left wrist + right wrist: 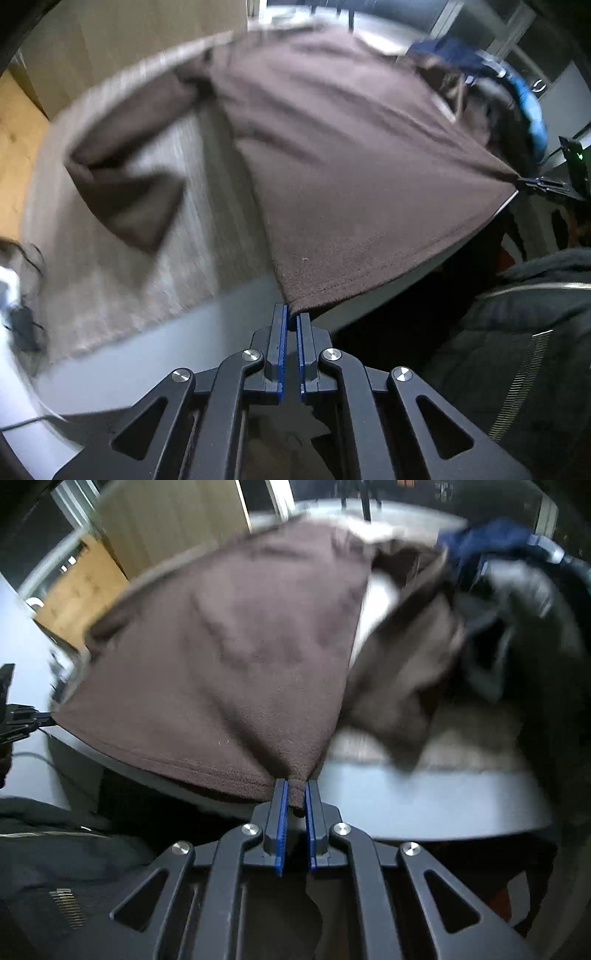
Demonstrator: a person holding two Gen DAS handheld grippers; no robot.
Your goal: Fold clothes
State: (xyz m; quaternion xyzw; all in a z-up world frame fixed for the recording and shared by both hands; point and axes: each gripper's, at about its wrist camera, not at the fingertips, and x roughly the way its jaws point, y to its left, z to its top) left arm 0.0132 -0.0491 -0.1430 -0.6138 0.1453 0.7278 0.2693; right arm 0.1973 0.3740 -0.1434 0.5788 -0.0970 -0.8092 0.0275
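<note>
A brown fleece garment is stretched across the table, its hem pulled tight between my two grippers. My left gripper is shut on one bottom corner of the hem. My right gripper is shut on the other bottom corner, with a small tuft of fleece poking between the blue pads. In the left wrist view the right gripper shows at the far right, pinching its corner. One sleeve lies spread to the left on the table. The same brown garment fills the right wrist view.
A pile of other clothes, dark blue and black, lies at the far right of the table. The table has a pale front edge close to my grippers. A person's dark jacket is just behind that edge. Wooden panels stand beyond.
</note>
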